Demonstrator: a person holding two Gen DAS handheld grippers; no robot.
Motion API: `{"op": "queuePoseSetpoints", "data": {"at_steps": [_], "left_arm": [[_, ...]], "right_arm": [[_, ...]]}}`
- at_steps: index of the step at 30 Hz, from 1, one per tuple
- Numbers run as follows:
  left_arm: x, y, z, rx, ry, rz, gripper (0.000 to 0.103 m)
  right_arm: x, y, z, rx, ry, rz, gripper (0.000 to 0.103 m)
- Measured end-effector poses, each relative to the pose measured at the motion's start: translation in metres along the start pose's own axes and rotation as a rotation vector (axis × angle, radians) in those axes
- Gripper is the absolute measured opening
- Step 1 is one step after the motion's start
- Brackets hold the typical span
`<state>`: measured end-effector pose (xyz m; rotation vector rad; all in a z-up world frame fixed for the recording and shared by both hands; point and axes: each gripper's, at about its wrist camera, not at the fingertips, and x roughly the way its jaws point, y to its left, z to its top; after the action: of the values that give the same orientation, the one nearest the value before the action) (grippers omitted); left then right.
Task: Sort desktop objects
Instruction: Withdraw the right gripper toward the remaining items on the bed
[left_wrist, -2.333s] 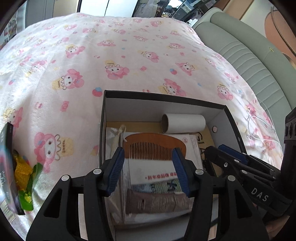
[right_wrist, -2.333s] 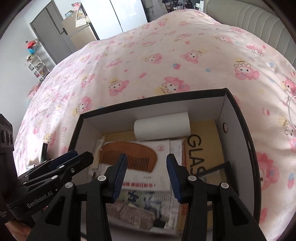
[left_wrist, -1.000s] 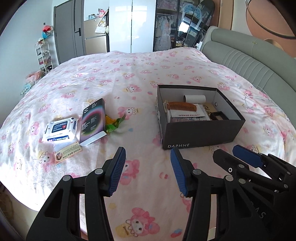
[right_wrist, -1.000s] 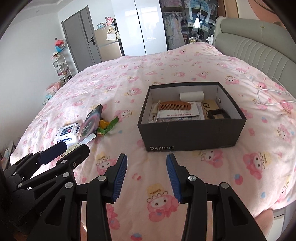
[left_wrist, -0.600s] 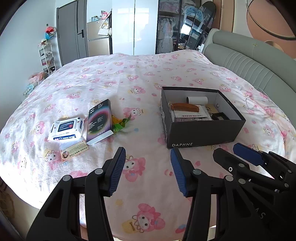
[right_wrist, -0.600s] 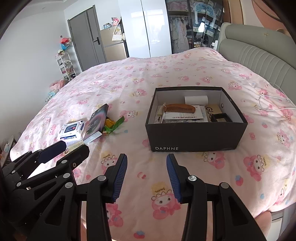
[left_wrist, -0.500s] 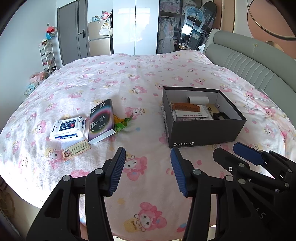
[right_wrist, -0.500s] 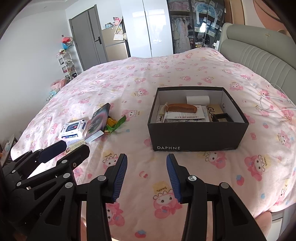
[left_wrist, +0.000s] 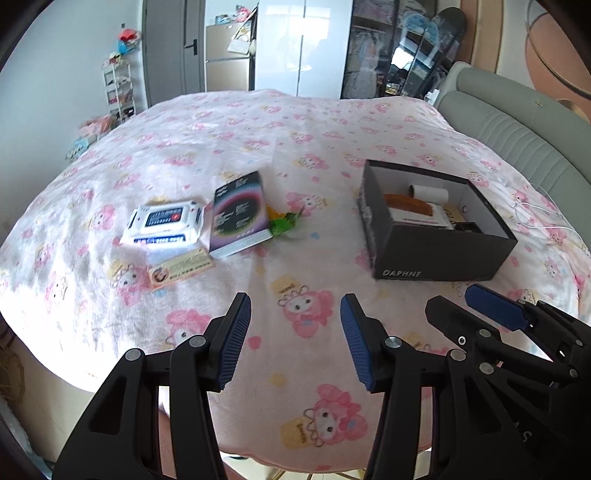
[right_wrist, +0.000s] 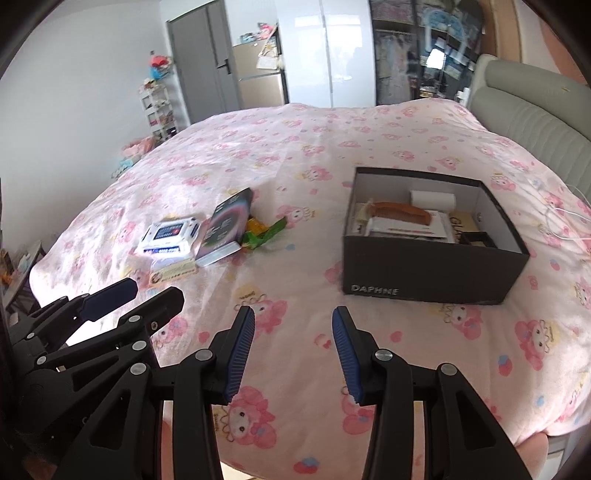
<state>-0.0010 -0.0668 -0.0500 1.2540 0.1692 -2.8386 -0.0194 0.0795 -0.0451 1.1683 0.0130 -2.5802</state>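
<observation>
Two tools, left (left_wrist: 295, 341) and right (right_wrist: 293, 352), both spread, holding nothing, above bed (left_wrist: 258, 122); box (right_wrist: 424, 273), book (left_wrist: 238, 214), wipes (left_wrist: 164, 221) ahead.

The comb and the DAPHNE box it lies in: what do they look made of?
The comb looks like wood: warm orange-brown, matte, one-piece arched back, though plastic can't be excluded at this blur. The DAPHNE box looks like cardboard: thin straight walls, matte black outside, plain white inside.

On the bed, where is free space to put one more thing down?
Bare bedspread lies between the book and the black box, and in front of both. It is crowded left of the book, where the wipes pack and card sit close.
</observation>
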Motion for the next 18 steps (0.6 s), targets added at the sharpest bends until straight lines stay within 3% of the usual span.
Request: {"op": "queuePoseSetpoints", "data": {"at_steps": [14,18], "left_arm": [[0.053,0.086,-0.017,-0.18,0.045,0.018,0.051],[0.07,0.11,-0.014,-0.226,0.049,0.03,0.051]], "right_arm": [[0.083,0.055,0.013,-0.077,0.112,0.1,0.04],[0.11,0.07,0.024,-0.106,0.125,0.091,0.04]]}}
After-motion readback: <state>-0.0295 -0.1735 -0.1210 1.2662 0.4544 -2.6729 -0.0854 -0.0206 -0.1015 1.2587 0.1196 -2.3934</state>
